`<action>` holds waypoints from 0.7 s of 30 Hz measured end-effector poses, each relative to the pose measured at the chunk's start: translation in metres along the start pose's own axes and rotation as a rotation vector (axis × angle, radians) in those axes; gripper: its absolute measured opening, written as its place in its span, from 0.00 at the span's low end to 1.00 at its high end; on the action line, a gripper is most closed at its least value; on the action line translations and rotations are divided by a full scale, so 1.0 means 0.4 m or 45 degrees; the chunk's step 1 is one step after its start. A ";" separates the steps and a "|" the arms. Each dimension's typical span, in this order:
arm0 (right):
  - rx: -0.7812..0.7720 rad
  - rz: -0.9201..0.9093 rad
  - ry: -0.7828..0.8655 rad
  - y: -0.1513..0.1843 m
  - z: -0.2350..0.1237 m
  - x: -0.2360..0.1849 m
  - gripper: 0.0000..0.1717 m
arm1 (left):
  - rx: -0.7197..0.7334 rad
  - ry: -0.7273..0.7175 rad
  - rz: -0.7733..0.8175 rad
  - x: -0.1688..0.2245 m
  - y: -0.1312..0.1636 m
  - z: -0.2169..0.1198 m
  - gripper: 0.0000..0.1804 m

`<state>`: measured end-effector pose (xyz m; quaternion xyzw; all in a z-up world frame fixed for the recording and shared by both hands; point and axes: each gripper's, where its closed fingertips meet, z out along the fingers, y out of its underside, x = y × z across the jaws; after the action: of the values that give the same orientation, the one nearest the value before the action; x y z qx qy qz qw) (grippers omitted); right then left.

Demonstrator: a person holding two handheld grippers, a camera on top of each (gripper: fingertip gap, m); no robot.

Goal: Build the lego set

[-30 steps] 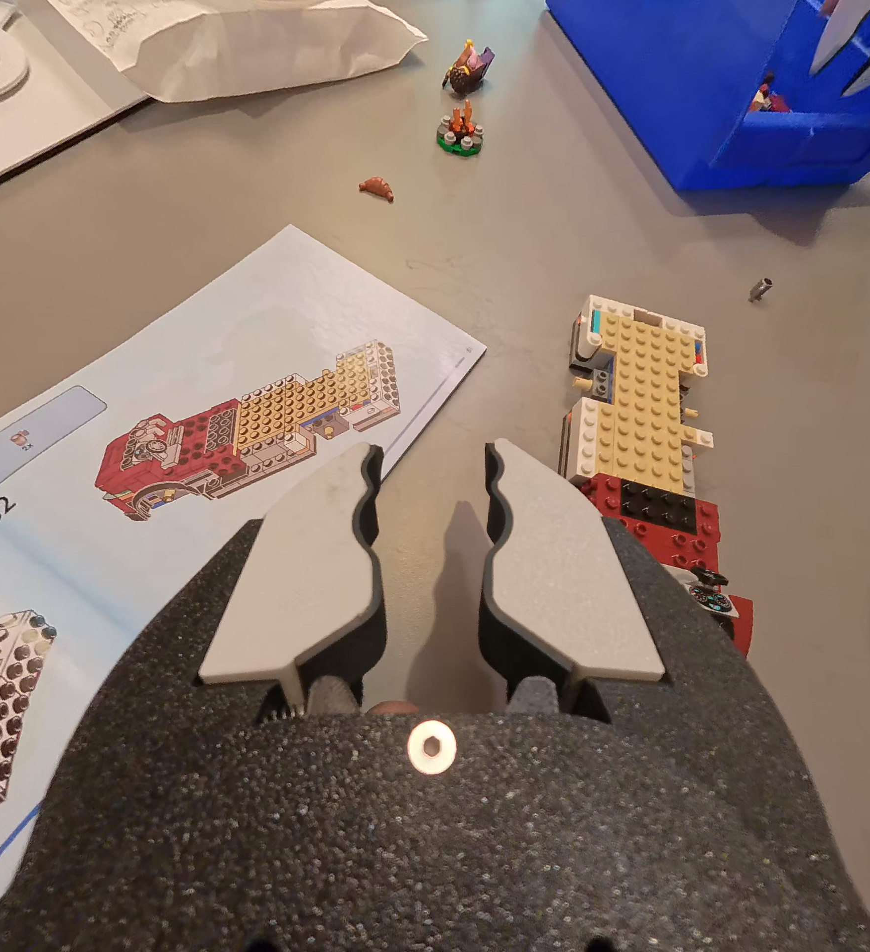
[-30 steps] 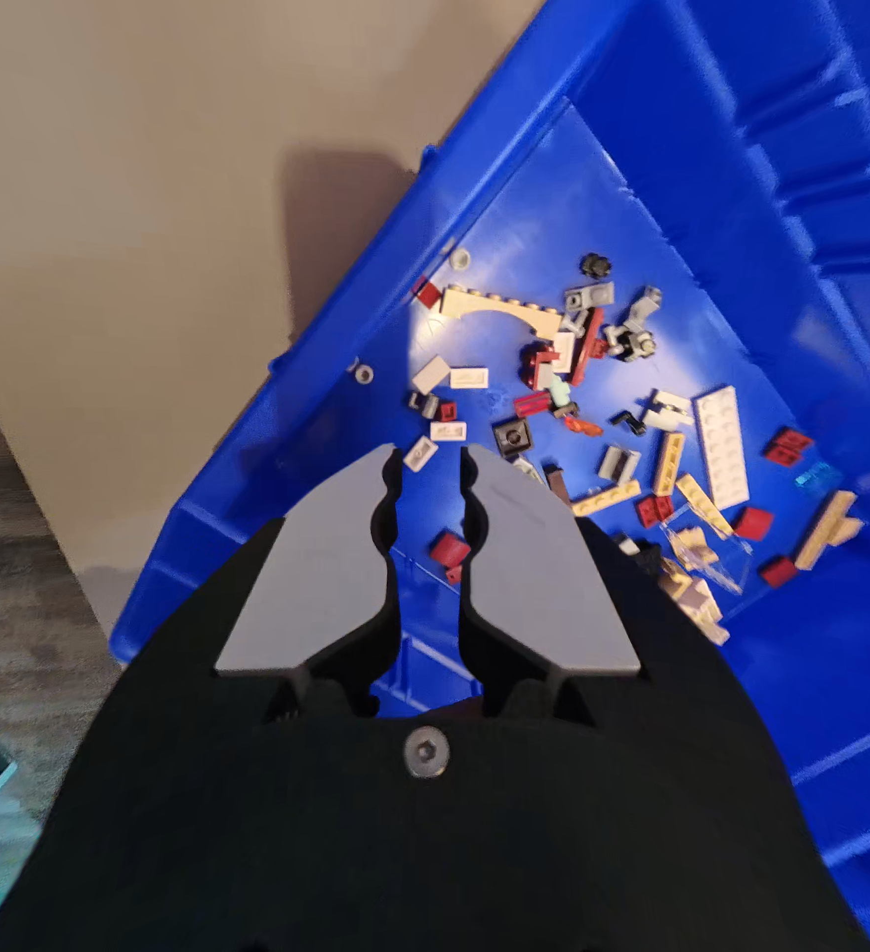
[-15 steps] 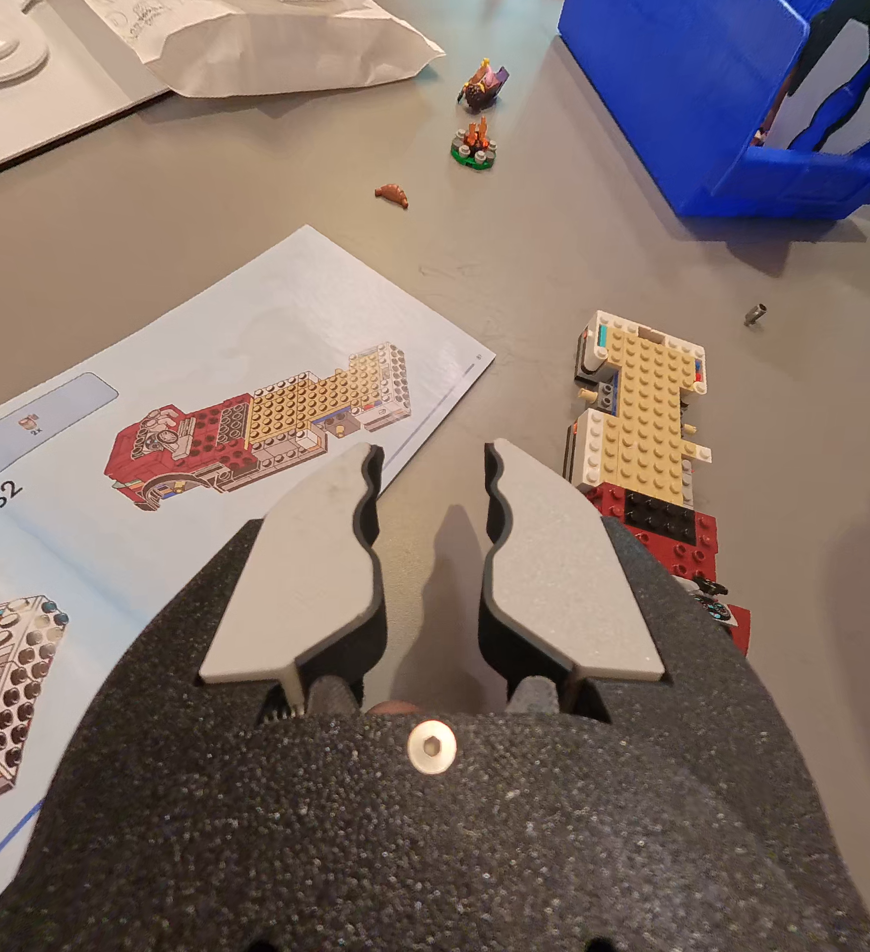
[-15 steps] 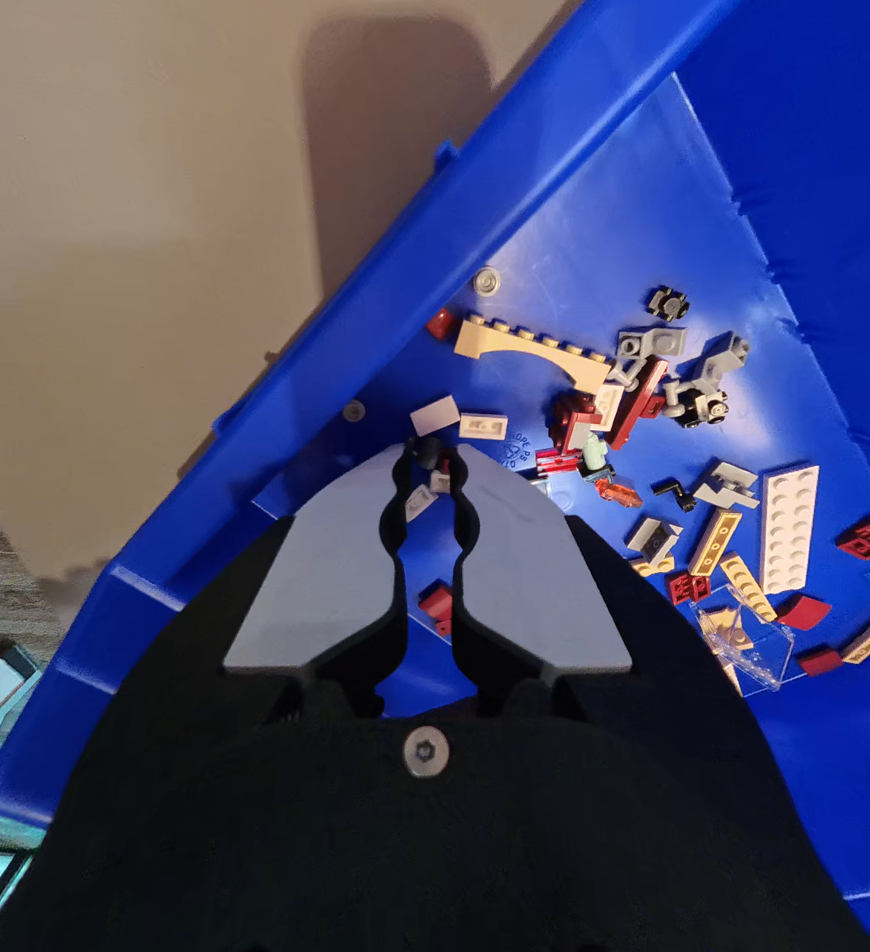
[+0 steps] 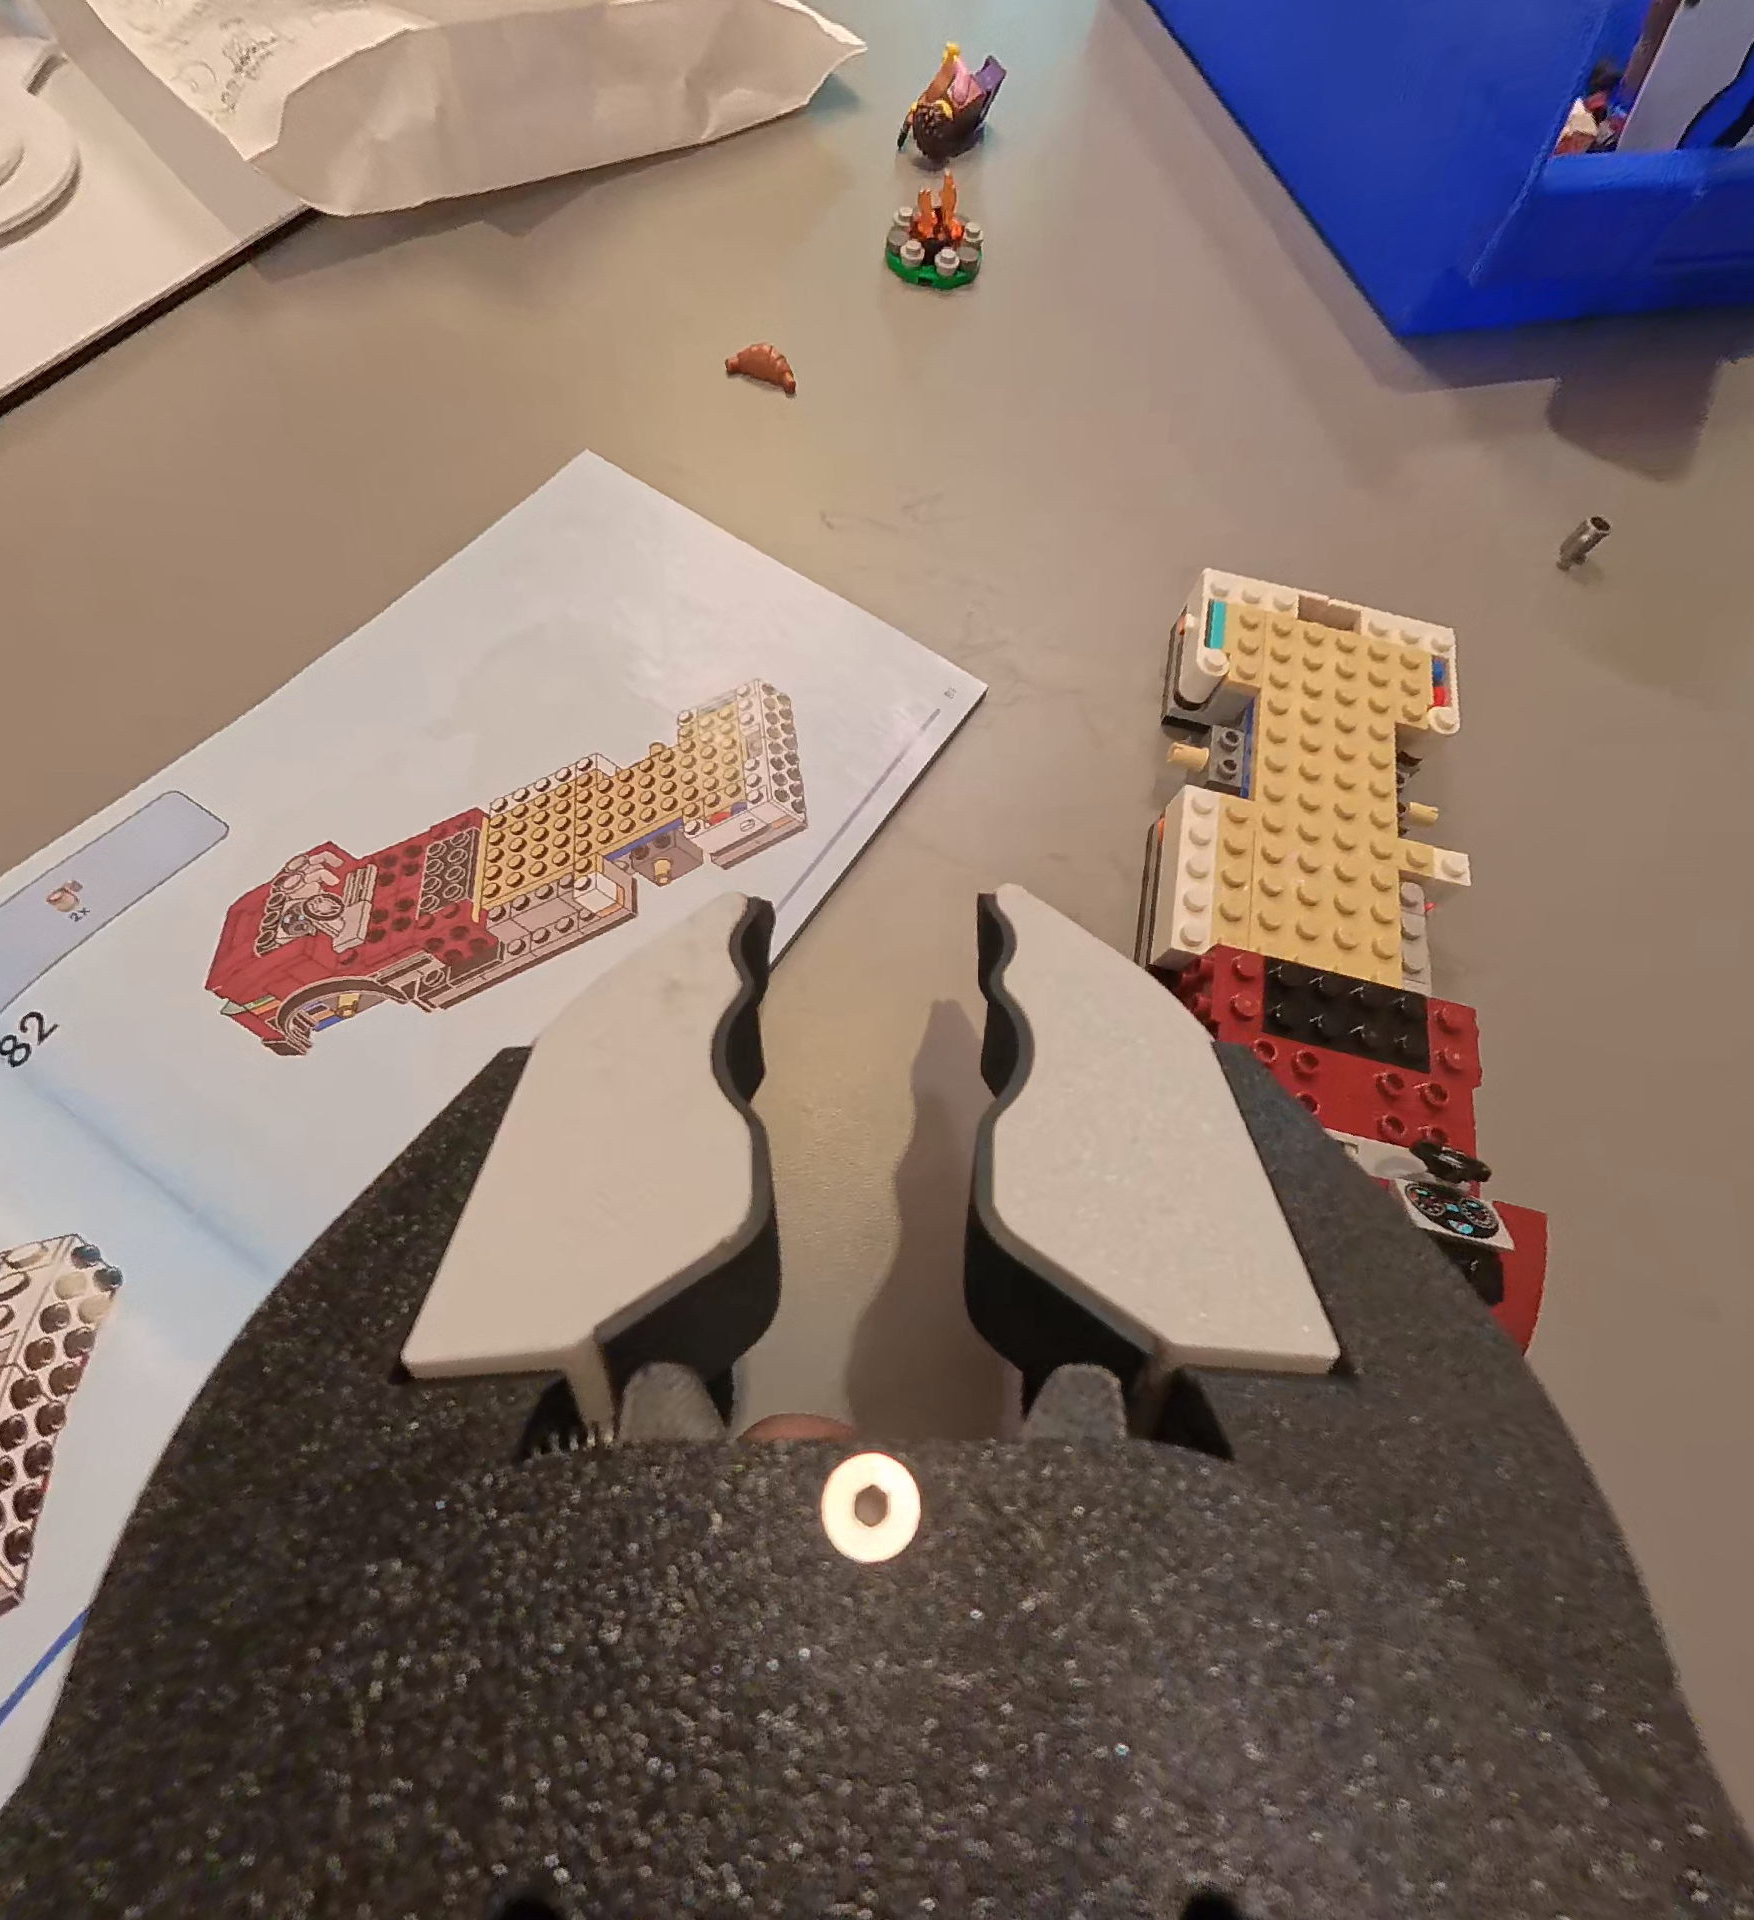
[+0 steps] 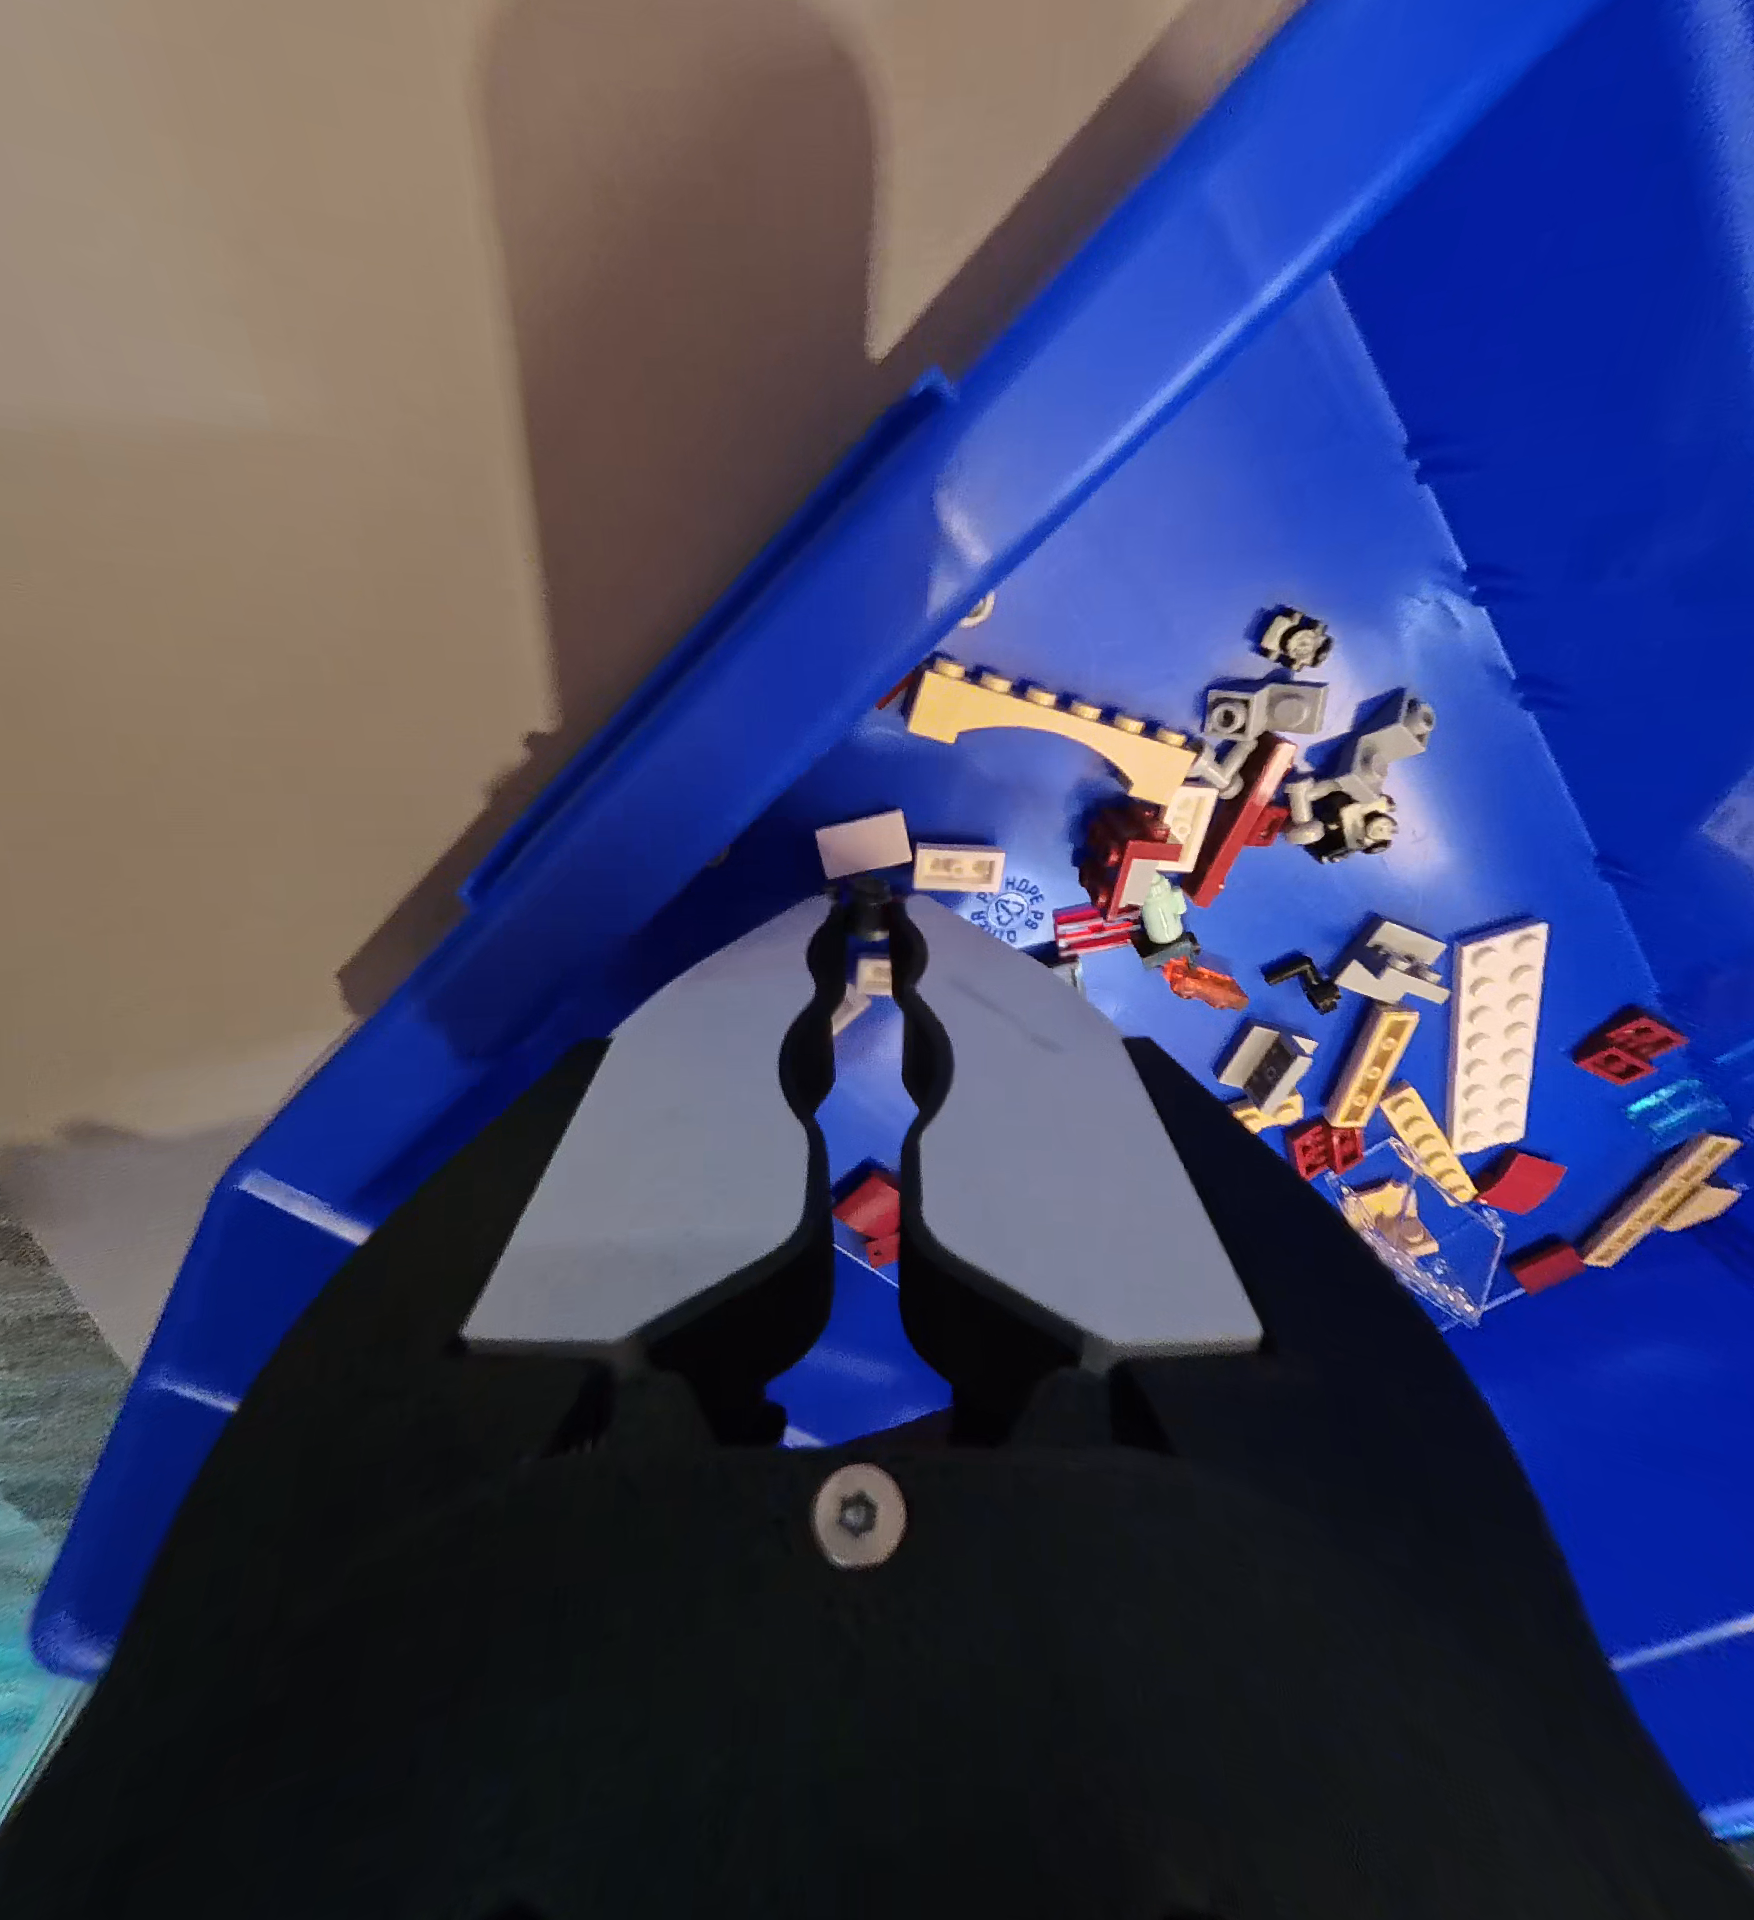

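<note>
A grey table (image 5: pixel 1008 436) carries everything. On its left lies an open instruction booklet (image 5: pixel 499 727). Your left gripper (image 5: pixel 875 914) hangs above bare table, fingers spread and holding nothing. Just right of it, the brick vehicle base (image 5: pixel 1309 831) lies flat, long axis away from you, red end nearest. Far right, inside the blue bin (image 6: pixel 1372 520), your right gripper (image 6: pixel 865 914) pinches a small dark piece (image 6: pixel 865 902) among loose bricks.

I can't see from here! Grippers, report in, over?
Left gripper open, empty, above grey table. Right gripper in blue plastic bin, tips closed on small black brick piece. Nothing blocking.
</note>
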<state>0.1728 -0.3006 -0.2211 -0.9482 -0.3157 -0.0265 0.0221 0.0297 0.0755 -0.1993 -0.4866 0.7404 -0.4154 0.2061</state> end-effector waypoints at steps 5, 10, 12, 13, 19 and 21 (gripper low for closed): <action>0.091 0.027 0.140 -0.035 -0.079 0.038 0.04 | 0.005 -0.005 0.002 0.000 -0.001 -0.001 0.22; 0.239 -0.003 0.285 -0.137 -0.168 0.062 0.04 | 0.002 -0.009 0.015 0.003 -0.001 0.000 0.22; 0.238 -0.016 0.327 -0.160 -0.175 0.071 0.04 | 0.002 -0.011 0.020 0.004 -0.001 -0.001 0.22; 0.254 -0.021 0.335 -0.177 -0.176 0.072 0.04 | 0.002 -0.012 0.024 0.005 -0.001 -0.001 0.22; 0.478 -0.102 0.369 -0.377 -0.181 0.055 0.04 | -0.028 -0.002 0.070 0.019 0.006 0.002 0.22; 0.565 -0.098 0.367 -0.458 -0.164 0.056 0.04 | -0.051 0.034 0.064 0.030 0.013 0.001 0.22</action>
<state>0.0785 -0.1446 -0.1495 -0.8939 -0.3431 -0.0923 0.2732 0.0218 0.0655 -0.2027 -0.4663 0.7631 -0.4018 0.1969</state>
